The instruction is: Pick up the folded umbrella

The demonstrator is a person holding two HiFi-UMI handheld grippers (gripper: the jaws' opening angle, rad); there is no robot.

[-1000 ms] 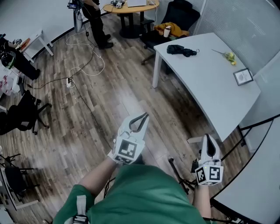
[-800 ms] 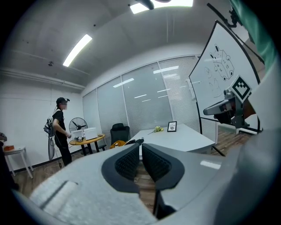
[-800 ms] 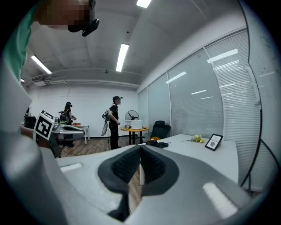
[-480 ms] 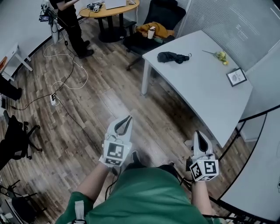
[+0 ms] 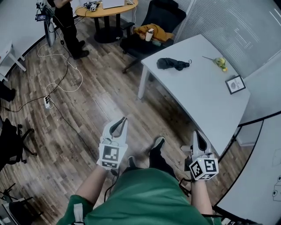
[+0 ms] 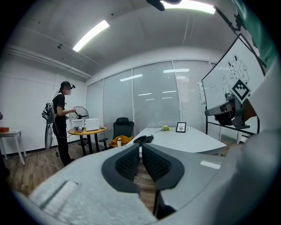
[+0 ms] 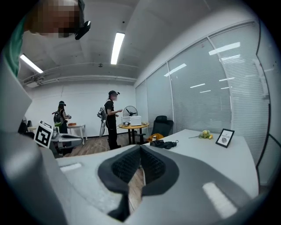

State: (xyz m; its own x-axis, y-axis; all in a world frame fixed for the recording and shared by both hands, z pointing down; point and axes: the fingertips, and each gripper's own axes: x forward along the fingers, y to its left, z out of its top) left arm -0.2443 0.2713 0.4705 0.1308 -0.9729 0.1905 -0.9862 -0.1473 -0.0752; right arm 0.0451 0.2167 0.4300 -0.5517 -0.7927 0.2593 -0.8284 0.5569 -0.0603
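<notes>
Far left of the white table (image 5: 202,99), a person (image 5: 66,17) stands by a round wooden table (image 5: 105,9). The left gripper (image 5: 123,119) hangs over the wood floor (image 5: 88,110), well short of the white table's left side, jaws clenched together on nothing. An office chair (image 5: 164,13) sits at the white table's far end. The folded umbrella (image 5: 172,63) lies on the white table near that end, well apart from both grippers. The right gripper (image 5: 196,132), likewise clenched and empty, is just off the white table's near edge. A yellow flower (image 5: 221,63) and a picture frame (image 5: 235,84) lie along its right side.
</notes>
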